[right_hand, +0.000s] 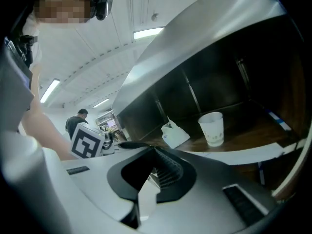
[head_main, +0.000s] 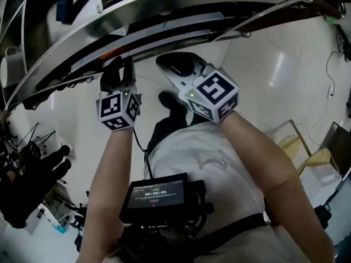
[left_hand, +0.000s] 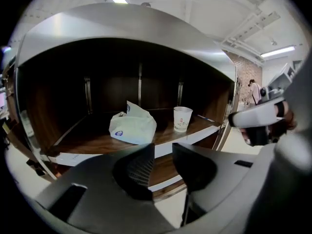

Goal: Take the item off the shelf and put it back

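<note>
A crumpled white plastic bag (left_hand: 132,126) and a white paper cup (left_hand: 182,118) rest on the wooden shelf board (left_hand: 87,140) inside a steel-hooded shelf. In the right gripper view the bag (right_hand: 173,134) lies left of the cup (right_hand: 212,128). My left gripper (left_hand: 163,152) is in front of the shelf and short of the bag, jaws a little apart with nothing between them. My right gripper (right_hand: 155,165) points at the shelf from the side, jaws together and empty. From the head view, the left gripper (head_main: 118,73) and right gripper (head_main: 174,66) hang side by side under the shelf's steel edge (head_main: 164,21).
A lower wooden board (left_hand: 163,172) sits under the shelf board. The curved steel hood (left_hand: 122,28) overhangs the opening. A black recording screen (head_main: 156,193) hangs at the person's chest. Black stands (head_main: 27,169) are on the white floor at left. A person (right_hand: 77,121) stands far off.
</note>
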Demonstrator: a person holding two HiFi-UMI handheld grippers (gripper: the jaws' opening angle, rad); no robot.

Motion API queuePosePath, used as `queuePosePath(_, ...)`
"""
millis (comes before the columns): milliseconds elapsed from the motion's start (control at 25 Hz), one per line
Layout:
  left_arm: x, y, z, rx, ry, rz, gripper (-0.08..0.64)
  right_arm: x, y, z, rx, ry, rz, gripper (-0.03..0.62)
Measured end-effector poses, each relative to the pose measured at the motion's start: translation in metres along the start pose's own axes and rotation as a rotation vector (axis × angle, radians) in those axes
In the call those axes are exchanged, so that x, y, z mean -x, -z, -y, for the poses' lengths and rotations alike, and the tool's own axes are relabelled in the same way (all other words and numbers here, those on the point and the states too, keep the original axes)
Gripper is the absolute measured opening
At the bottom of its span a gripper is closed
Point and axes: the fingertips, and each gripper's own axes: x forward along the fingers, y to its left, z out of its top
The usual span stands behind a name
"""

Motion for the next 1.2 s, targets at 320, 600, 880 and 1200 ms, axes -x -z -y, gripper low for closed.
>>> queuePosePath(320,-0.066,-0.016,-0.031,-0.002,-0.136,-0.011,0.345,0.036,0.029,0.024,-0.103,0.112,0.032,0.009)
queuePosePath(600,-0.117,-0.032,-0.052,-0.028,-0.208,-0.061,0.346,0.065,0.036,0.048,-0.143,0.192,0.065,0.008)
queuePosePath(880,-0.114,-0.028,-0.066,-0.082,-0.239,-0.106,0.044,0.066,0.03,0.057,-0.149,0.202,0.058,0.008)
queuePosePath(1200,-0.075,-0.025,-0.077,-0.08,-0.168,-0.055,0.041,0.037,0.014,0.044,-0.108,0.146,0.033,0.008)
